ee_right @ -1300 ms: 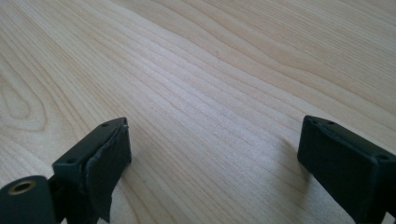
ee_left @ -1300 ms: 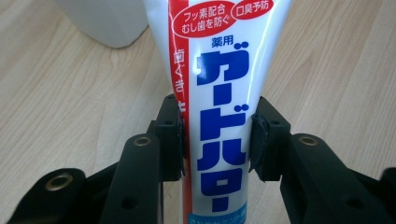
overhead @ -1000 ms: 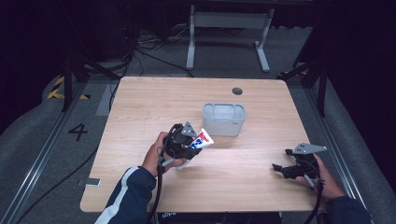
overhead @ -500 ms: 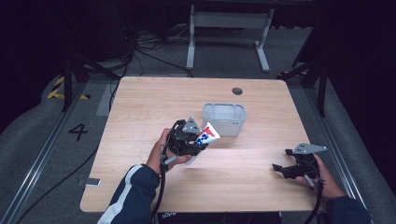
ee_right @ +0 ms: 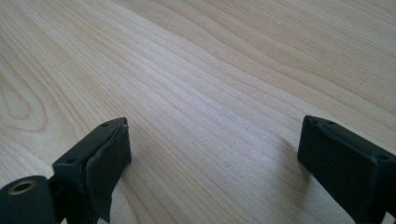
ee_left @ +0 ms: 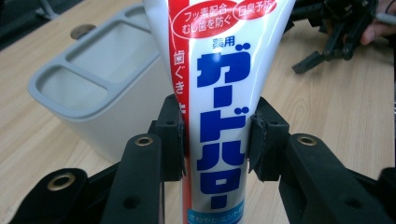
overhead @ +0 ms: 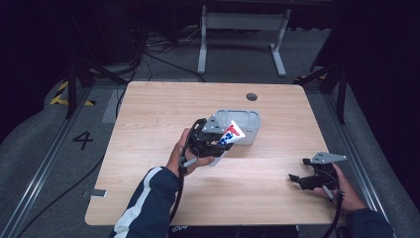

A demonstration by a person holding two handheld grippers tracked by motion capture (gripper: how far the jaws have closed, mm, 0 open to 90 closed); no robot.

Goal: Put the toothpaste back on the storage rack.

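white tube (ee_left: 219,107) pinched across its middle by left gripper (overhead: 214,141), long axis angled up toward grey bin (overhead: 247,130). right gripper (overhead: 309,177) spread wide over table (ee_right: 210,84).

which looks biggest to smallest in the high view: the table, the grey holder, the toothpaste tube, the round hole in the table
1. table
2. grey holder
3. toothpaste tube, partly hidden by the left tool that grips it
4. round hole
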